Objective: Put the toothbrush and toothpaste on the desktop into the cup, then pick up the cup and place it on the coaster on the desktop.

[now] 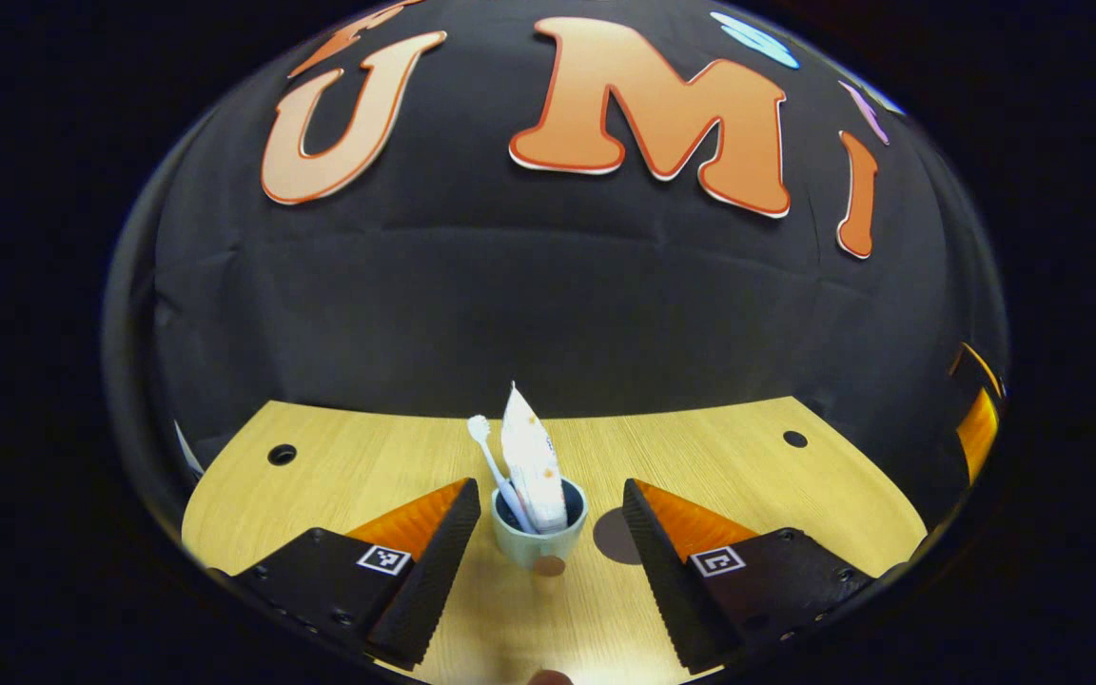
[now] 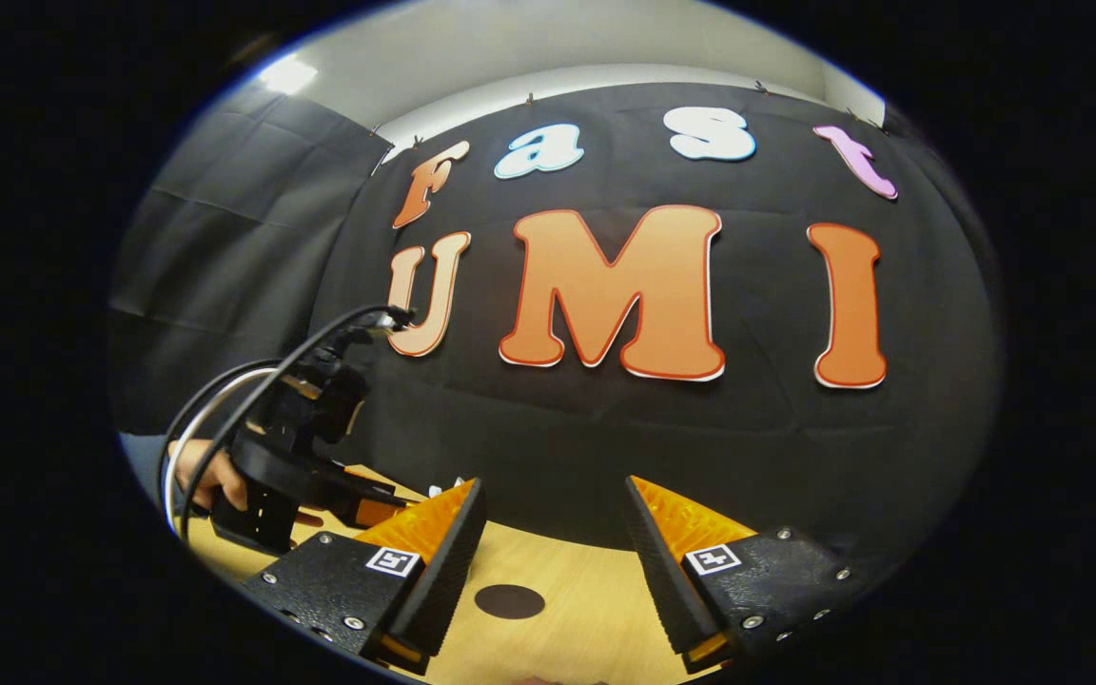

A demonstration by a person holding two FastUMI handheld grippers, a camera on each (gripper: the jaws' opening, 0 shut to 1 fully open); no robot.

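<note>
Since the toothbrush [image 1: 492, 466] and toothpaste [image 1: 531, 461] already stand in the cup [image 1: 539, 538], bottom centre of the left gripper view, the transfer to the coaster [image 1: 616, 536] remains. Both claws, left claw [image 1: 542, 533] and right claw [image 2: 548, 557], gape wide, holding nothing.

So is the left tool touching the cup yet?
Apart. In the left gripper view the left tool is open around the cup, with bare desktop showing between the cup and each finger.

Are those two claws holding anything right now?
No. Both the left gripper and right gripper are open; the cup stands untouched between the left's fingers.
</note>
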